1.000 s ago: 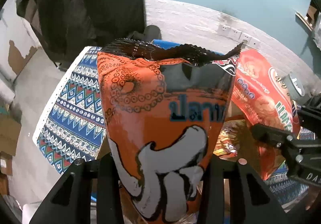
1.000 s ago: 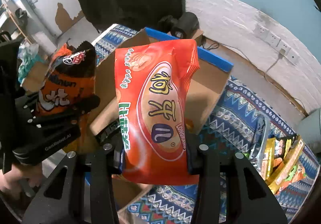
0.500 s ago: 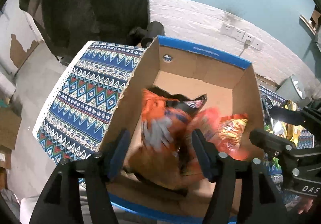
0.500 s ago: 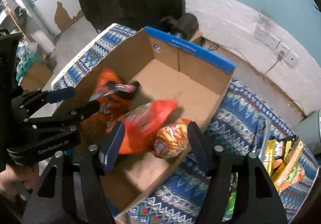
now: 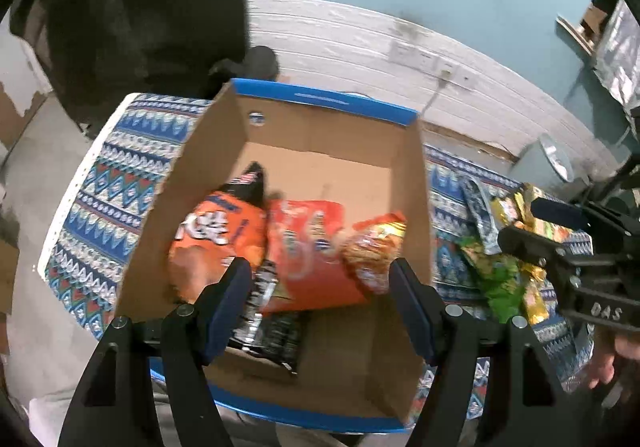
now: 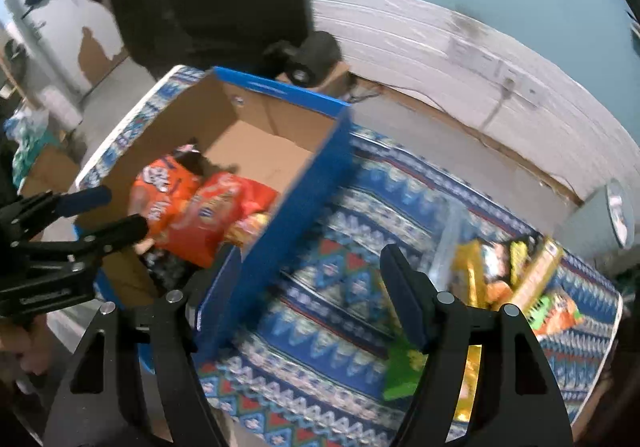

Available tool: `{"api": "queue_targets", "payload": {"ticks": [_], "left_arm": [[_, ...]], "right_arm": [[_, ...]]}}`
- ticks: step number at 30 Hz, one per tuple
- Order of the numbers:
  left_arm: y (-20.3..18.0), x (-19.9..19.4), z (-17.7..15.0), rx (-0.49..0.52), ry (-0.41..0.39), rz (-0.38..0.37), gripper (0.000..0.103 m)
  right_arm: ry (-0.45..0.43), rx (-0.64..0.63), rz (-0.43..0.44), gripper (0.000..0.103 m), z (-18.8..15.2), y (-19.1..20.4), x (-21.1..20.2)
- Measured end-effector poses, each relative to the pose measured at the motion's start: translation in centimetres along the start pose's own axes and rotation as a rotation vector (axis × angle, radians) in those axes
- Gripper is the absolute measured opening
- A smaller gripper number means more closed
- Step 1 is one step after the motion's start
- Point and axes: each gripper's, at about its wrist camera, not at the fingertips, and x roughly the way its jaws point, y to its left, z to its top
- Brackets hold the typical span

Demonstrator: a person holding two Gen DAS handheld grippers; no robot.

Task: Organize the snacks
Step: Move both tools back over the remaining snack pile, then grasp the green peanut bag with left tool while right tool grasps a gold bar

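A cardboard box [image 5: 332,119] with blue rims stands on the patterned cloth; it also shows in the right wrist view [image 6: 280,95]. Inside lie an orange-and-black bag [image 5: 218,235], a red-orange bag [image 5: 308,247], a small orange-yellow bag [image 5: 374,247] and a black packet [image 5: 268,327]. My left gripper [image 5: 320,287] is open and empty above the box's near side. My right gripper [image 6: 310,275] is open and empty over the box's right wall and the cloth. A pile of loose snack packets [image 6: 508,267] lies to the right on the cloth.
The patterned blue cloth [image 6: 352,247] covers the table. A white panelled wall [image 5: 360,47] runs behind. A dark hanging garment [image 5: 140,7] is at the back left. A grey bin [image 5: 548,163] stands at the right. Green packets [image 6: 400,367] lie near my right finger.
Both grippers opened and dropped their bags into the box, where the bags now lie. My right gripper has swung right, toward the snack pile on the cloth.
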Motion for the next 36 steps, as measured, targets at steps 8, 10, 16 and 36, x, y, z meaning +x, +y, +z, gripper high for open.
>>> {"api": "queue_targets", "payload": {"ticks": [8, 10, 16, 36], "left_arm": [[-5.2, 0.5, -0.1, 0.09, 0.03, -0.041, 0.073], [-6.5, 0.9, -0.1, 0.116, 0.04, -0.041, 0.073], [-10.0, 2.6, -0.2, 0.174, 0.08, -0.049, 0.073], [-15.9, 10.1, 0.4, 0.196, 0.219, -0.058, 0.073]], "right_arm": [[0.023, 0.087, -0.049, 0.073, -2.4, -5.7, -0.5], [0.03, 0.106, -0.059, 0.073, -3.2, -7.1, -0.6], [0.042, 0.155, -0.095, 0.073, -4.8, -10.2, -0.6], [0.139, 0.311, -0.165, 0.073, -6.8, -17.2, 4.8]]}}
